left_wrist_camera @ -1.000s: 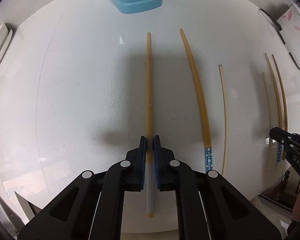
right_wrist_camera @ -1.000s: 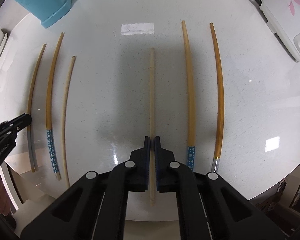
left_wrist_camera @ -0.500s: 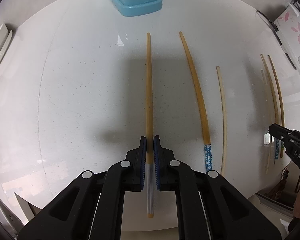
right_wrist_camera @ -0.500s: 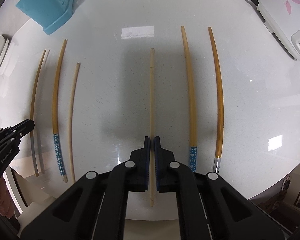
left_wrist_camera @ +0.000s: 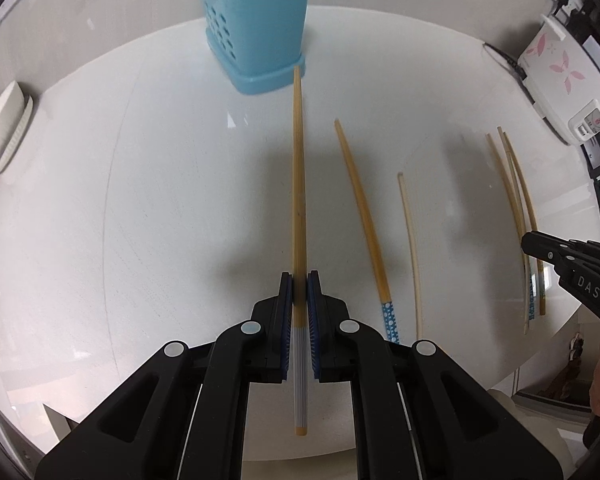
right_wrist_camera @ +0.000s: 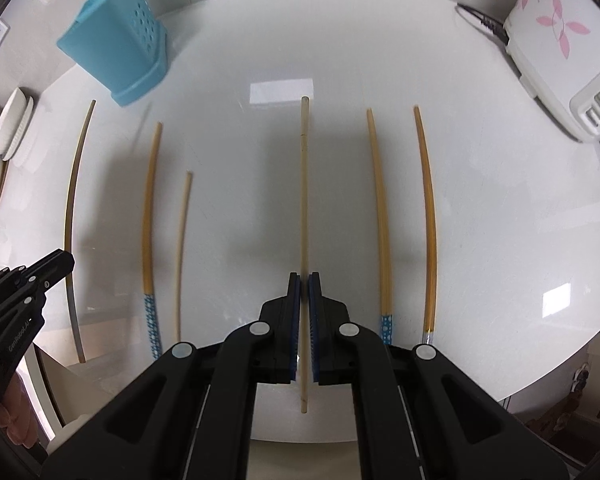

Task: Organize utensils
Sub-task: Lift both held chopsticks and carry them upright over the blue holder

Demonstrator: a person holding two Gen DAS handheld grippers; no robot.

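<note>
Chopsticks in both our tools: the left tool [left_wrist_camera: 300, 292] is clamped on a golden chopstick with a grey ribbed end [left_wrist_camera: 299, 208], its tip reaching toward the blue holder [left_wrist_camera: 256, 28], which already has sticks in it. Our right tool [right_wrist_camera: 304, 292] pinches a thin pale chopstick [right_wrist_camera: 304, 184] between nearly closed pads. Both sticks point away from us above the white tabletop [right_wrist_camera: 240, 208]. On it lie four more: two with blue dotted ends [right_wrist_camera: 148, 220] [right_wrist_camera: 381, 216], one pale [right_wrist_camera: 182, 248], one golden with a silver end [right_wrist_camera: 429, 216]. A white appliance with pink petals [right_wrist_camera: 556, 32] sits at the right edge.
</note>
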